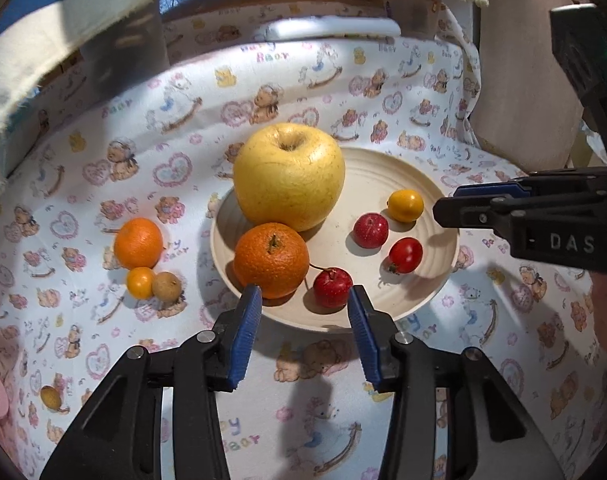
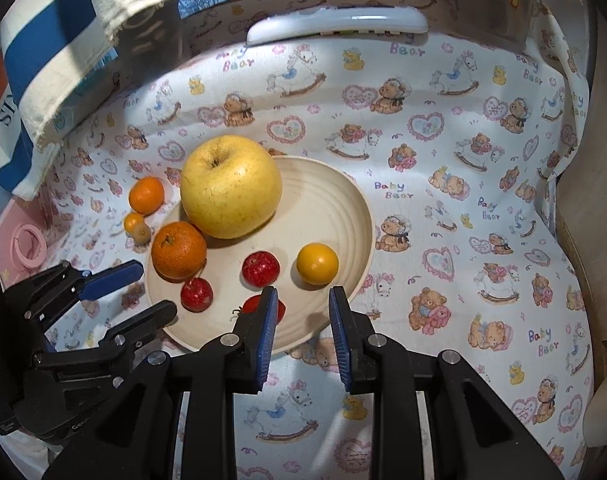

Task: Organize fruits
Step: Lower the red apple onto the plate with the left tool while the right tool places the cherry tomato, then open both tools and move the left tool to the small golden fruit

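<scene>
A cream plate [image 1: 419, 184] [image 2: 343, 200] holds a big yellow apple [image 1: 289, 174] [image 2: 231, 186], an orange [image 1: 271, 260] [image 2: 178, 250], two small red fruits [image 1: 332, 287] [image 1: 370, 230], a cherry tomato [image 1: 405, 255] and a small yellow fruit [image 1: 405, 205] [image 2: 317, 263]. On the cloth left of the plate lie a mandarin [image 1: 138, 242] [image 2: 146, 195], a small orange fruit [image 1: 140, 282] and a brown fruit [image 1: 166, 286]. My left gripper [image 1: 305, 300] is open and empty at the plate's near rim. My right gripper [image 2: 302, 300] is open and empty over the plate's near edge.
A bear-print cloth [image 2: 463, 160] covers the table. A white remote-like object [image 2: 337, 22] lies at the back. A pink ring [image 2: 27, 246] lies at the left. Another brown fruit [image 1: 50, 397] sits near the left edge. Fabric hangs along the back left.
</scene>
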